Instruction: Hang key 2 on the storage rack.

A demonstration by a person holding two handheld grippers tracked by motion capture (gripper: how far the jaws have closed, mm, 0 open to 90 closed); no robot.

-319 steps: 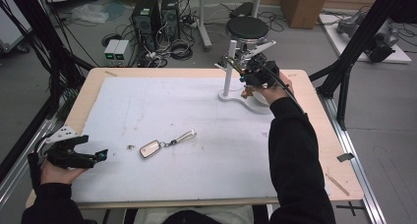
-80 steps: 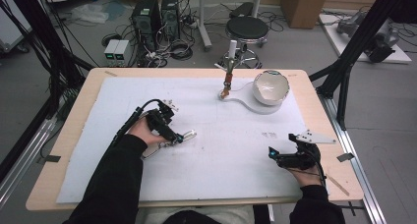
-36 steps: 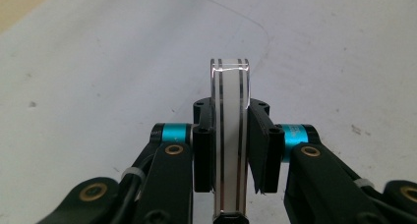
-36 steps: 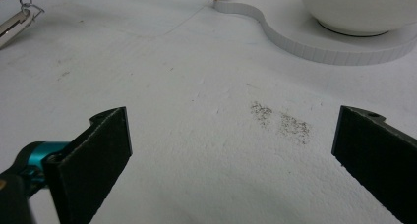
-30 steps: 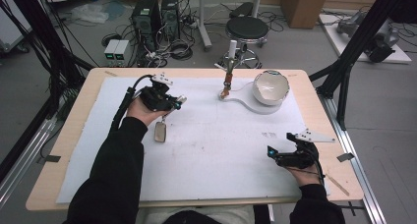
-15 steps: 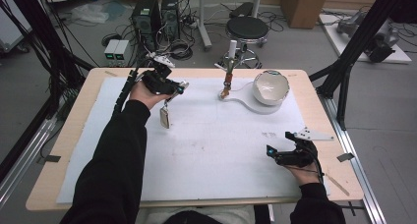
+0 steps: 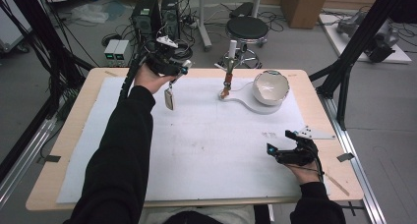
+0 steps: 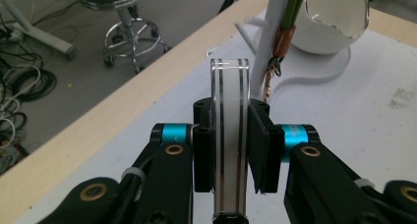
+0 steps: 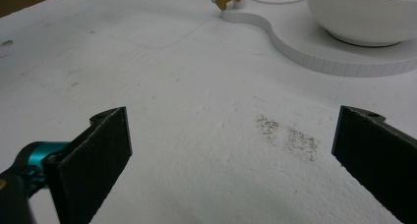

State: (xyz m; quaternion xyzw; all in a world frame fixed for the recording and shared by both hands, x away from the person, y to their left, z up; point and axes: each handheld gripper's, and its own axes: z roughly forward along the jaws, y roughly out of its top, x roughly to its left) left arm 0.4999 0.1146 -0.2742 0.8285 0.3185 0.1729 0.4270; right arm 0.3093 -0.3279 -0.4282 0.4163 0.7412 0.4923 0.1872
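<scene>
My left gripper (image 7: 181, 70) is raised over the table's far left, shut on the pale loop (image 8: 229, 135) of a key fob (image 7: 169, 99). The fob dangles below the jaws, above the white mat. In the left gripper view the loop stands edge-on between the pads, aimed at the white stand's post (image 8: 273, 22), where a small chain (image 8: 268, 84) hangs. The stand (image 7: 229, 71) has a curved base (image 7: 248, 104) that carries a white bowl (image 7: 270, 86). My right gripper (image 7: 273, 152) rests at the front right, open, with nothing between its fingers (image 9: 105, 140).
A white mat (image 7: 211, 145) covers the wooden table (image 7: 74, 150). Dark specks (image 9: 287, 133) mark the mat ahead of the right gripper. A stool (image 7: 248, 27) and computer boxes (image 7: 157, 8) stand on the floor beyond the far edge.
My left gripper has lifted the key fob off the mat and carried it toward the far edge, nearer the stand. The right gripper has stayed at the front right.
</scene>
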